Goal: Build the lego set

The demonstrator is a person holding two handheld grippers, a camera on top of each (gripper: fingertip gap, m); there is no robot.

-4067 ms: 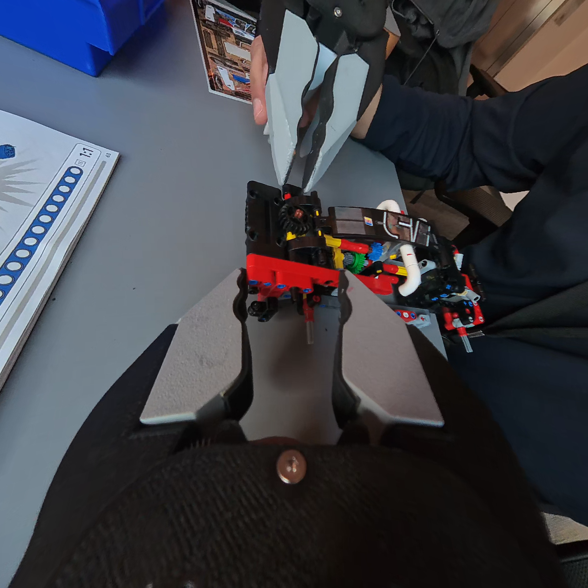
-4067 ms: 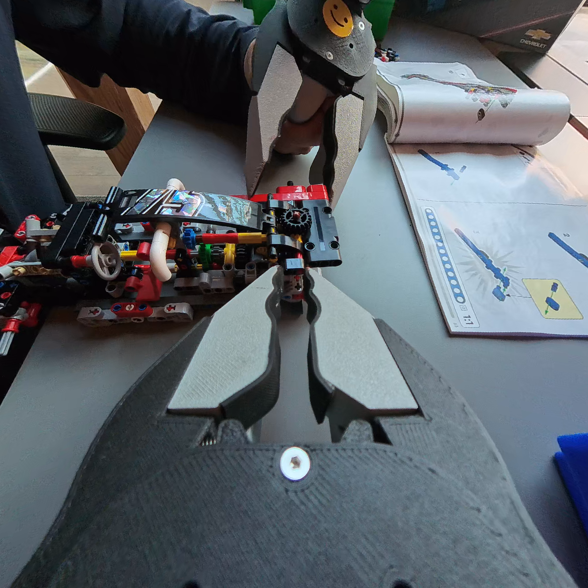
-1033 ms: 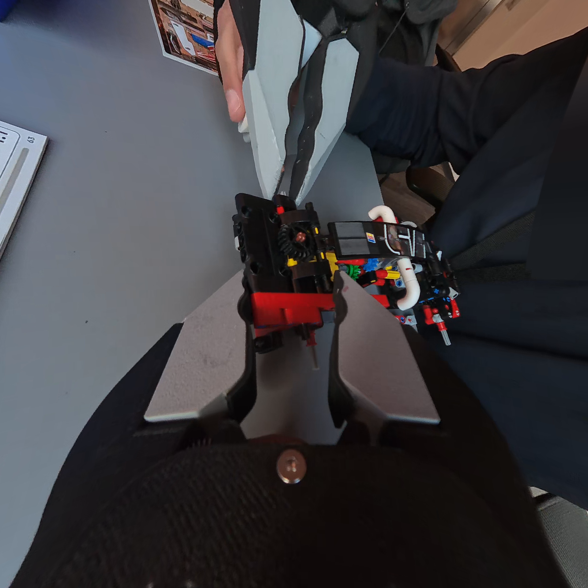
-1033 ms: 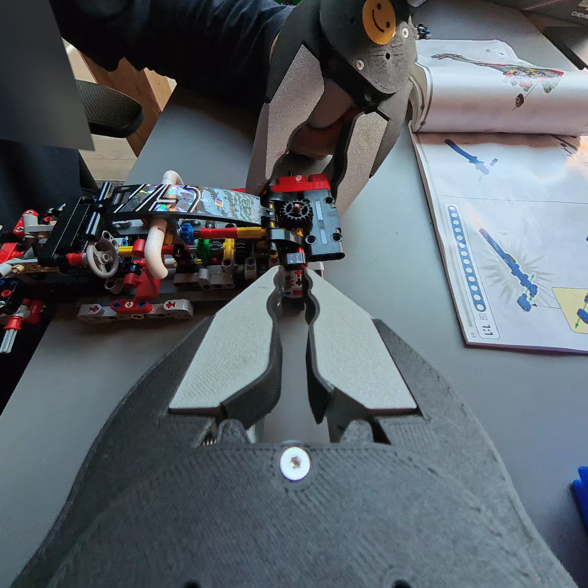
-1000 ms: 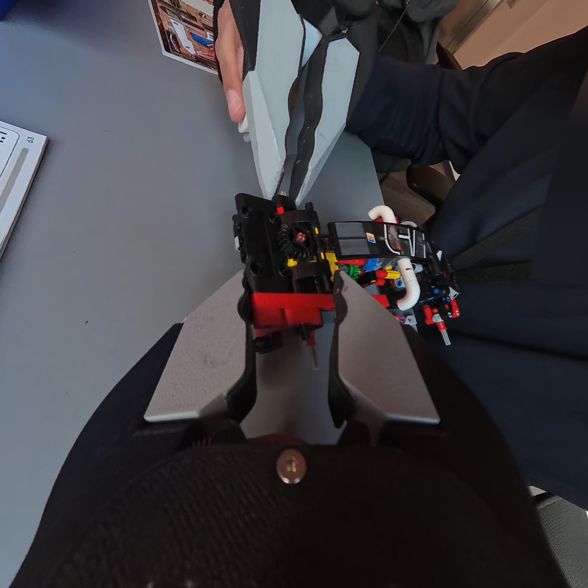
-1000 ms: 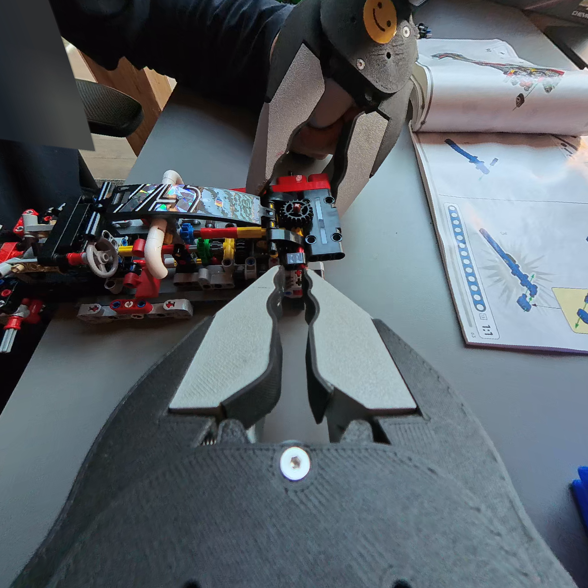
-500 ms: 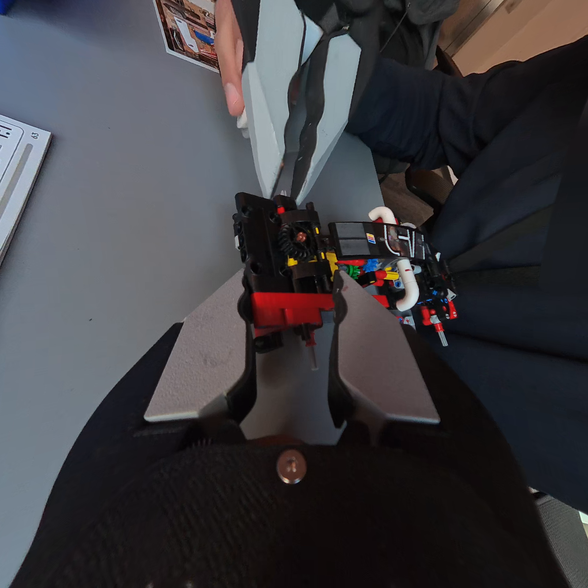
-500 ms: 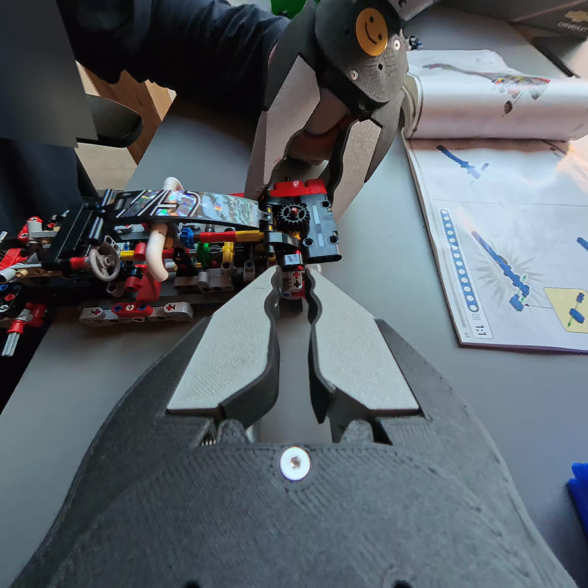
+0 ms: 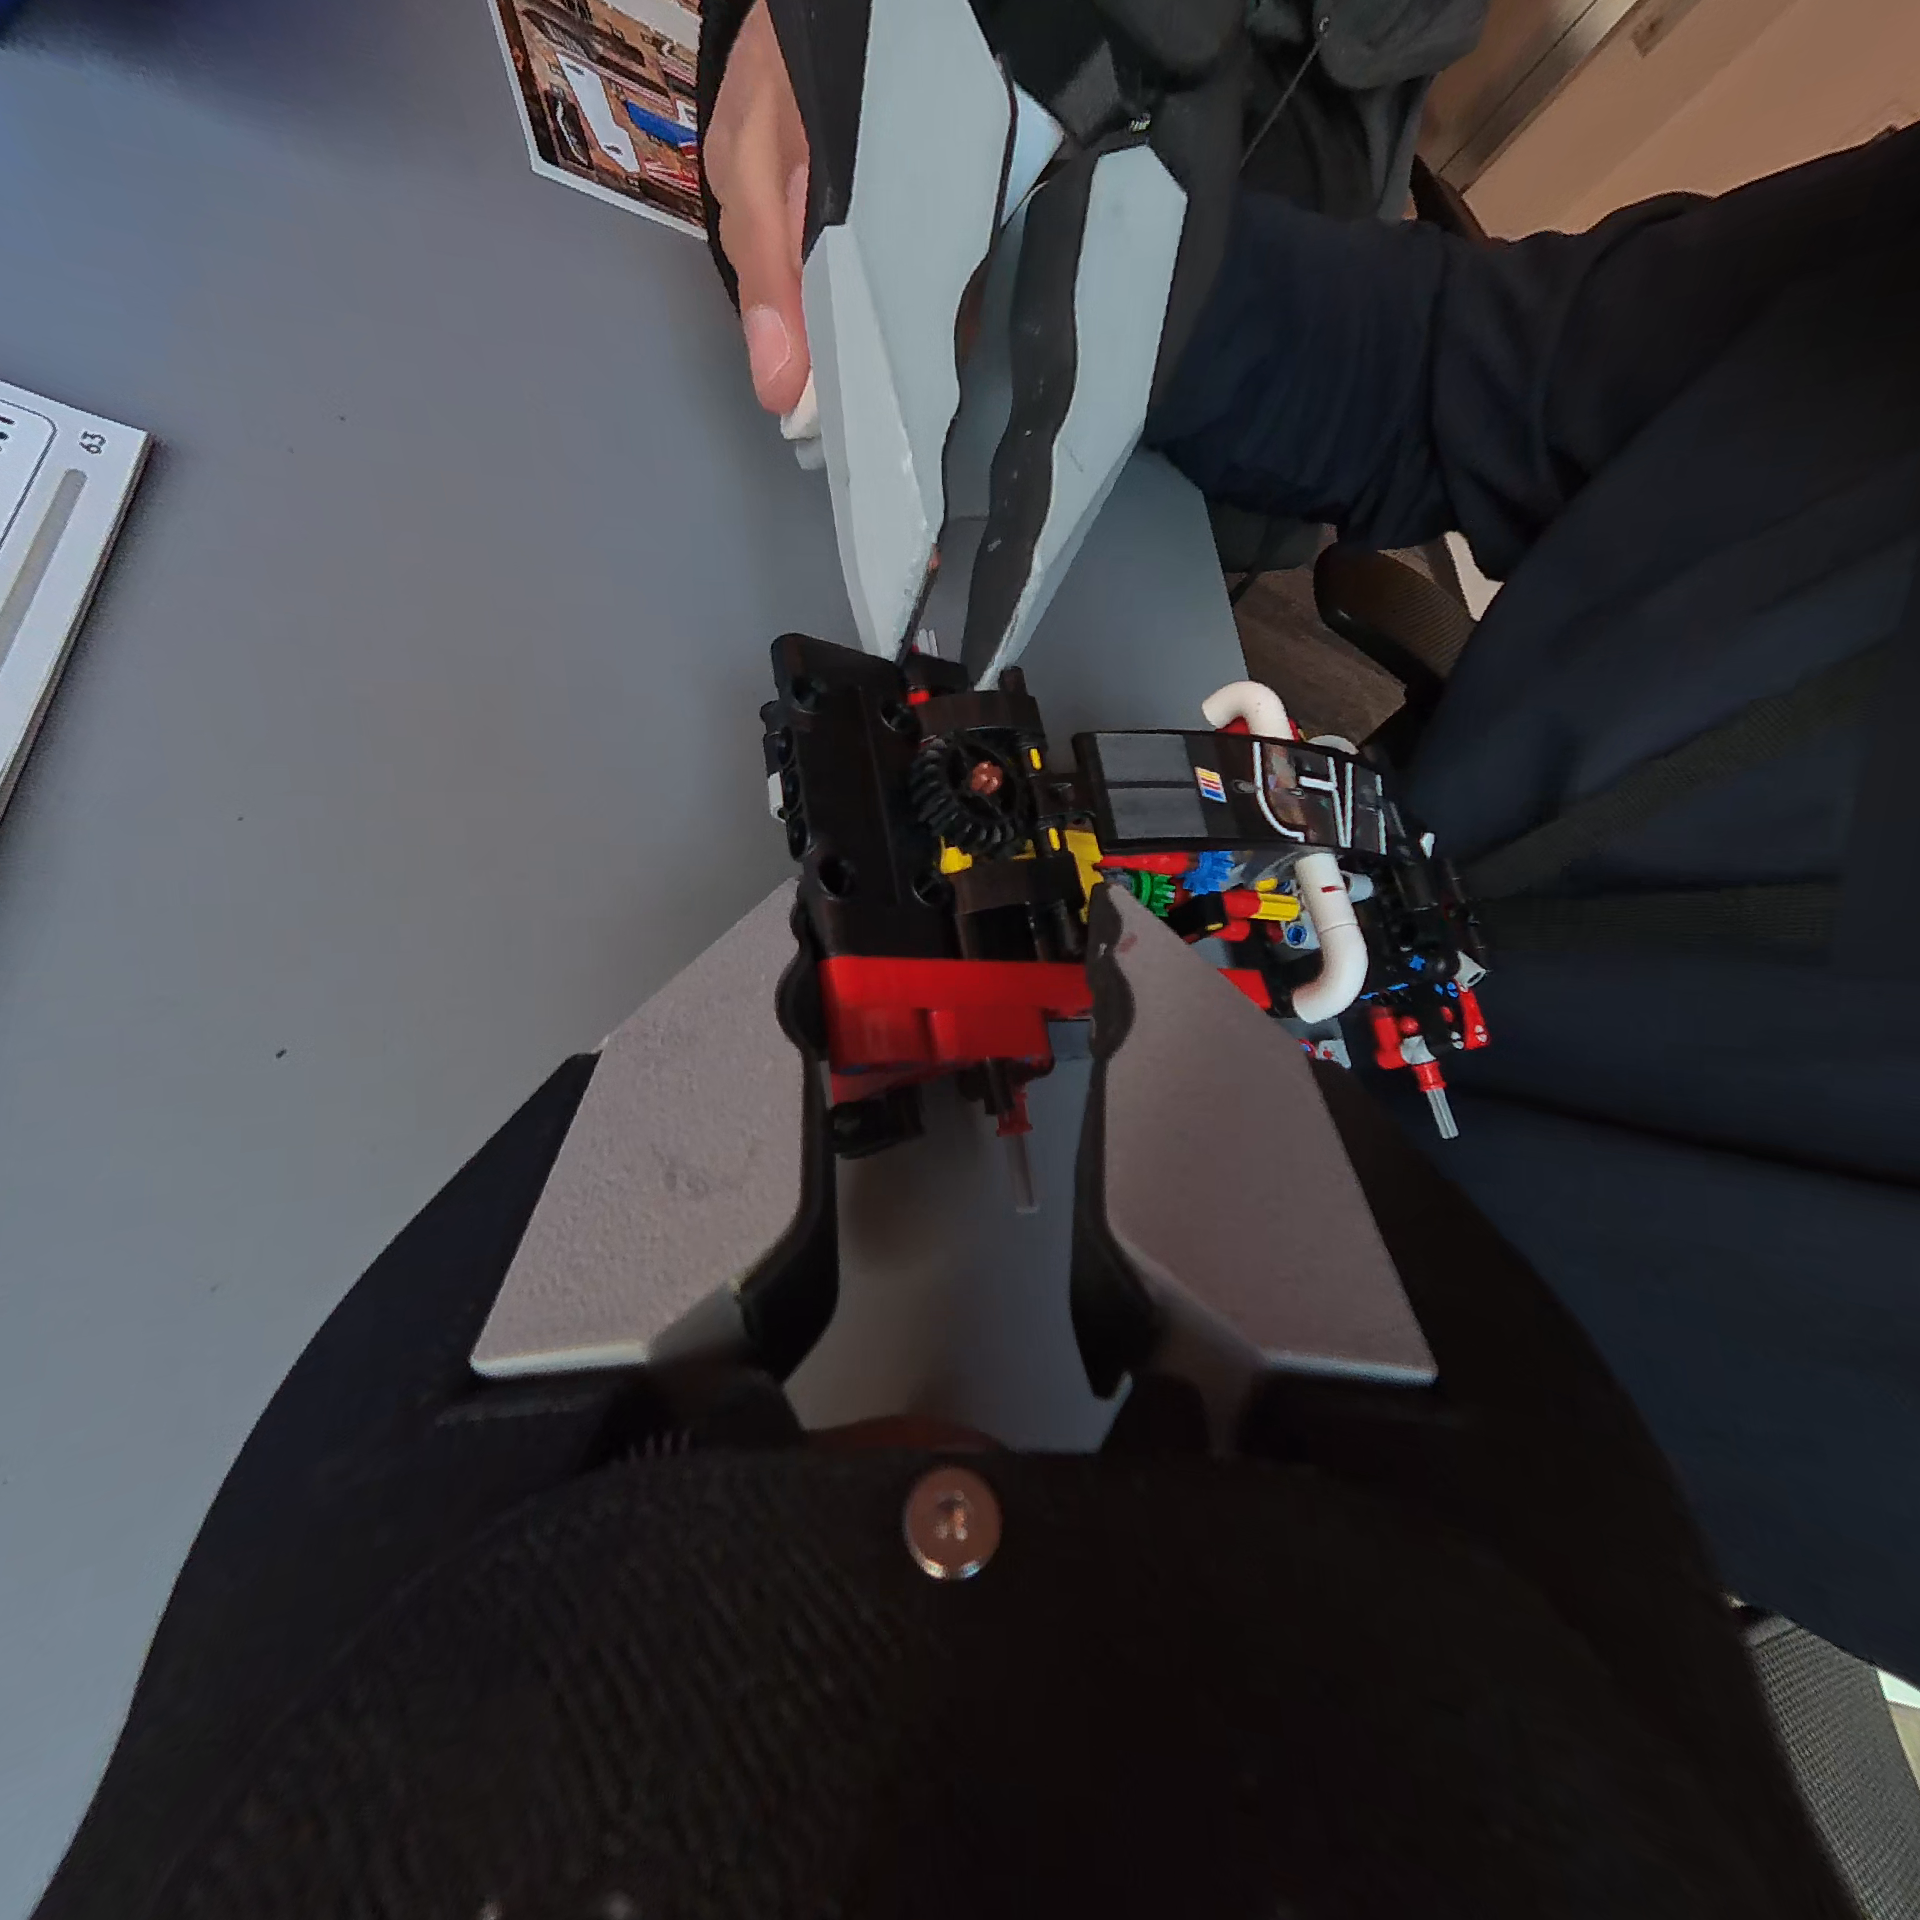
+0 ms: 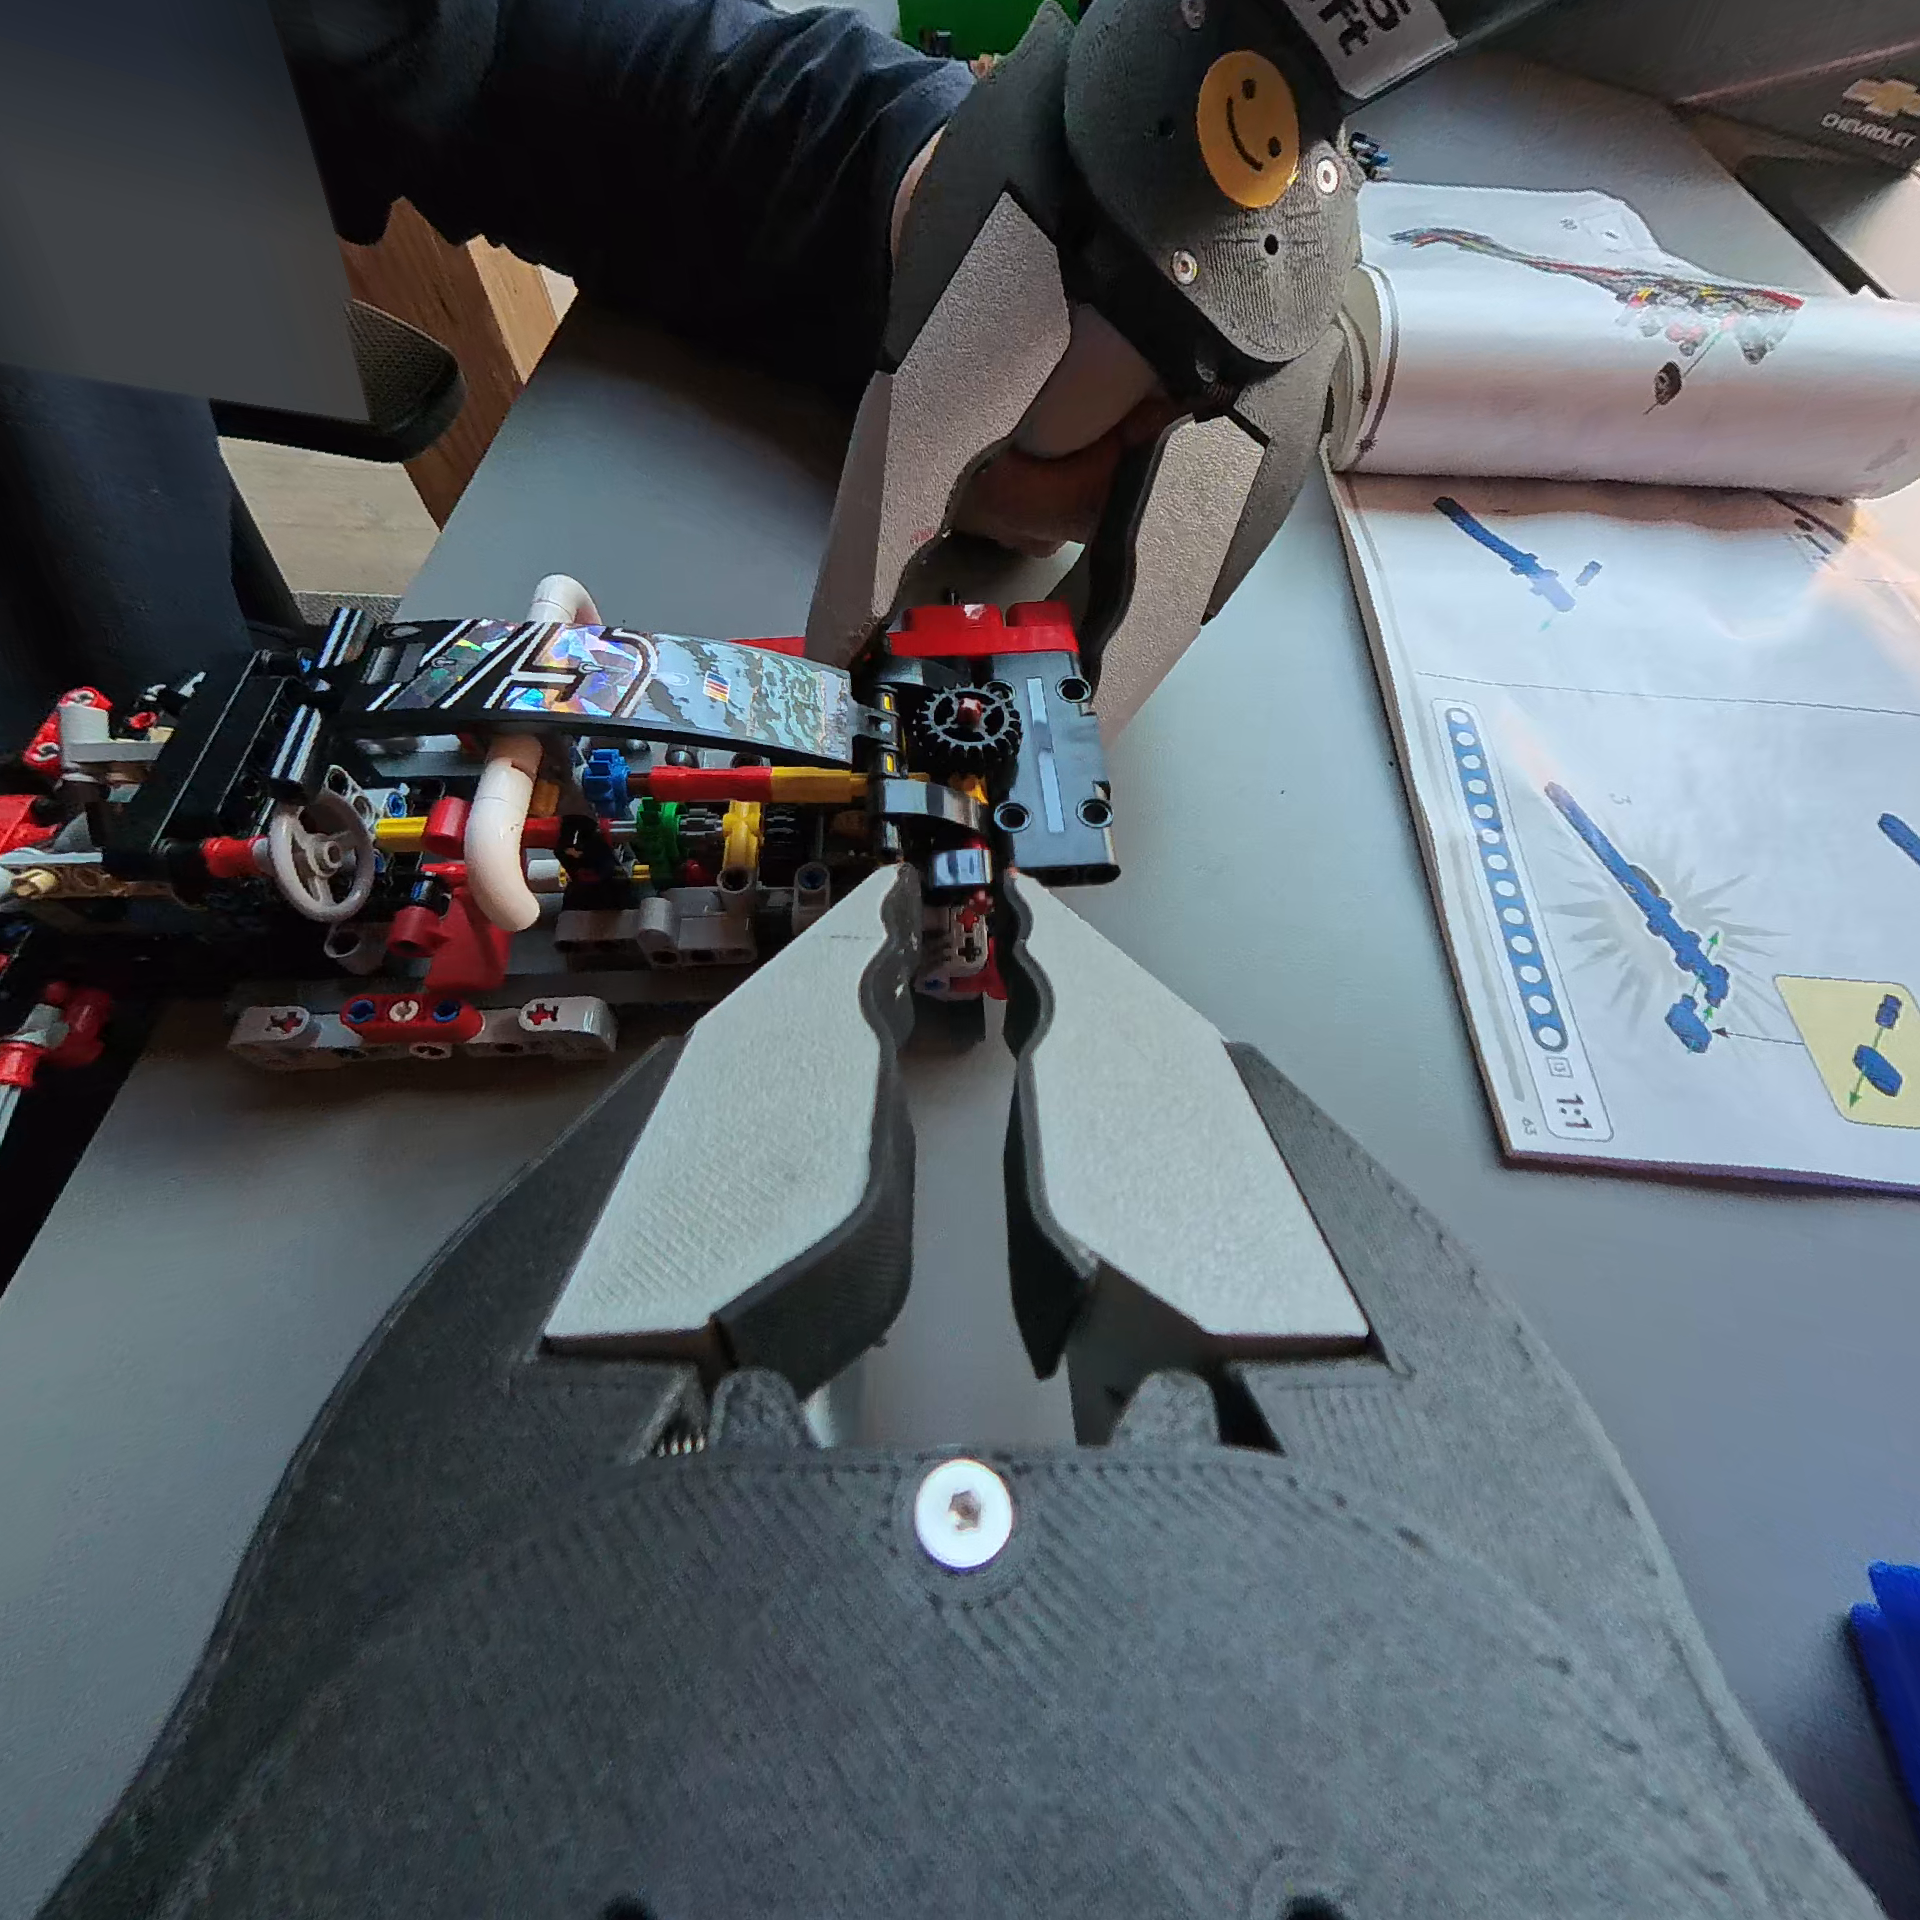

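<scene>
- Brick-built car chassis (image 10: 623, 810) lies on the grey table (image 10: 1247, 831), its long body running toward the table edge by the person's dark sleeve (image 9: 1455, 364).
- I see my left gripper (image 9: 951, 971) clamped on the chassis's blunt end: its jaws stand wide, one pad on each side of the red block (image 9: 935, 1003) there, both pressed against it.
- On the opposite side of that same end, my right gripper (image 10: 956, 935) has its jaws nearly together, pinching a small grey-and-red connector piece (image 10: 961, 935) that sticks out of the chassis below the black gear (image 10: 971, 717).
- A black curved panel with shiny stickers (image 10: 582, 675) arches over the chassis's middle, with a white bent tube (image 10: 499, 831) and a light grey steering wheel (image 10: 322, 852) beneath it.
- Beyond the chassis's blunt end, an open instruction booklet (image 10: 1662, 831) lies flat on the table.
- A printed card (image 9: 613, 114) lies farther from the chassis, past the hand (image 9: 758, 208) that holds the right gripper.
- A blue bin corner (image 10: 1886, 1683) shows well apart from the chassis, on the booklet's side.
</scene>
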